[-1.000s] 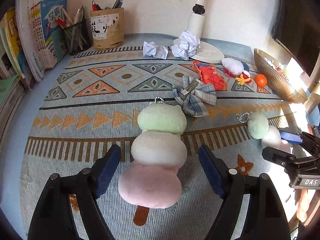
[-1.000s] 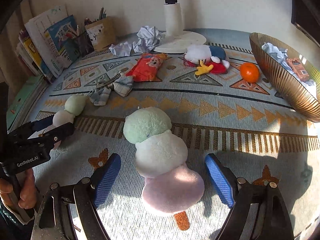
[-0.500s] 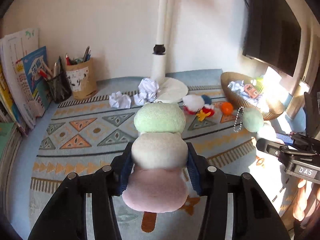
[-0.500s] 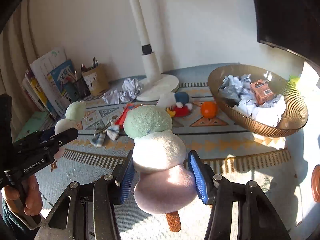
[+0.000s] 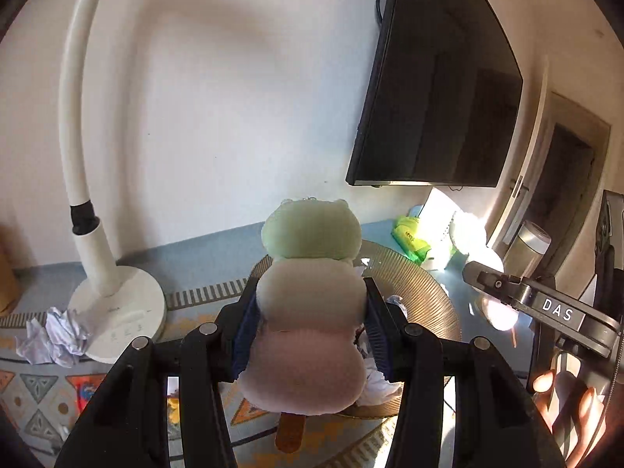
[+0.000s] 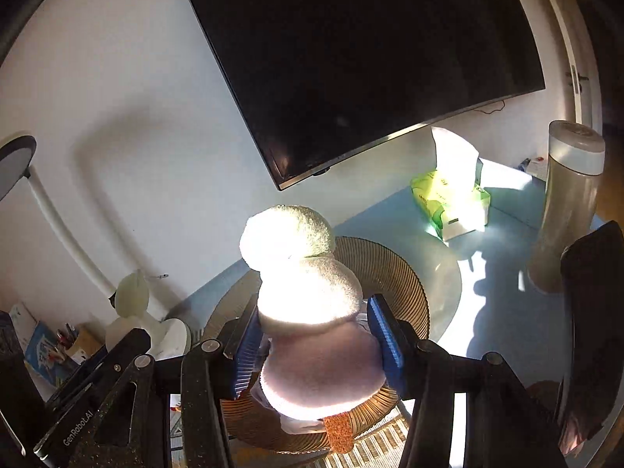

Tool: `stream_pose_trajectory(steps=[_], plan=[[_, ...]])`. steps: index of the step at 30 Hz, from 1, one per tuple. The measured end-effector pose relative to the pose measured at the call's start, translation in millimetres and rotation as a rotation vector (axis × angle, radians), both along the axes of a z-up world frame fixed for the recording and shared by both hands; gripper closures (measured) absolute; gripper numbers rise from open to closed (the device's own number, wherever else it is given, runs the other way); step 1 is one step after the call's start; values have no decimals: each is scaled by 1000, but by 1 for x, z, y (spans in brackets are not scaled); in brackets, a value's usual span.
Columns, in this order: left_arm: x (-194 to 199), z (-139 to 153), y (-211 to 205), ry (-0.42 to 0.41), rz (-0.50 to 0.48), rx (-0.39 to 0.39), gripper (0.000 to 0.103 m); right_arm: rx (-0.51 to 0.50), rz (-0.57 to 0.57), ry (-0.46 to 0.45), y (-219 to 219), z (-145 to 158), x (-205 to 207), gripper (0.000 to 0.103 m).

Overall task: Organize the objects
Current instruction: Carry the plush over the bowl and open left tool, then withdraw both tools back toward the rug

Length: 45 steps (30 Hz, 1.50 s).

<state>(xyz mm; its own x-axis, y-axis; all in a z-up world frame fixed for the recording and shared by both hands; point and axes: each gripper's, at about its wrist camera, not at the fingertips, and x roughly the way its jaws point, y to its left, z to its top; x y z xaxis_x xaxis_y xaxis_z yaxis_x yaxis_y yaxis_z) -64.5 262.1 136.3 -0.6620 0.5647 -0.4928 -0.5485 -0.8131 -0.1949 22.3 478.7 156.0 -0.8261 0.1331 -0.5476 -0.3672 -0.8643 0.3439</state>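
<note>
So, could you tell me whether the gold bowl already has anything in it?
Not empty. In the left wrist view, crumpled white paper lies inside the gold bowl, showing behind the dango plush that the left claw holds.

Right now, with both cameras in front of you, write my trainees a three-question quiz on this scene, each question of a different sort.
1. True or false: each gripper holds a plush dango skewer.
2. What lies beneath both toys? A) a drawer B) the woven basket C) a book
3. What colour is each toy's top ball?

Key:
1. True: left gripper holds its dango plush; right gripper holds its own.
2. B
3. Green
</note>
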Motion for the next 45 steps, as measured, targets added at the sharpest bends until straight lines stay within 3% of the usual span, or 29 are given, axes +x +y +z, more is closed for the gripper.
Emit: stream_pose_trajectory(steps=[1,3,5,6,14,18,21,25,29,33,37,41,43,45], plan=[[-4,-5,7,0,10,-3,54,-13,4,-1,3,-4,-5,47],[-12,-14,15,8,34,11,47,-30,16,-10,10,-13,-15,24],[-19,-23,19,-5,65,-1,12,-41,8,-42,15,-22,-19,24],[-19,-26,17,-12,69,6,11,-47,16,-47,16,-25,-17,24],[10,-27,-50,-85,96,43,11,-115,92,-17,-4,-30,6,24],[46,-9,-118,-66,187,73,10,-82,240,13,-61,-19,20,20],[73,-5,-172,-16,307,25,0,-33,354,28,-111,-19,32,15],[90,-36,-237,-50,448,-36,1,48,456,-31,-175,-51,32,14],[89,-82,-279,-107,532,-60,1,111,479,-82,-210,-94,22,14],[86,-103,-294,-131,541,-18,1,116,493,-105,-216,-115,17,14],[88,-105,-280,-112,519,-79,1,129,484,-140,-216,-123,11,14],[90,-105,-267,-105,488,-139,1,213,488,-200,-231,-128,5,14],[88,-106,-268,-118,491,-138,1,250,491,-195,-236,-128,7,14],[87,-107,-271,-132,494,-121,1,258,490,-190,-236,-127,8,6]])
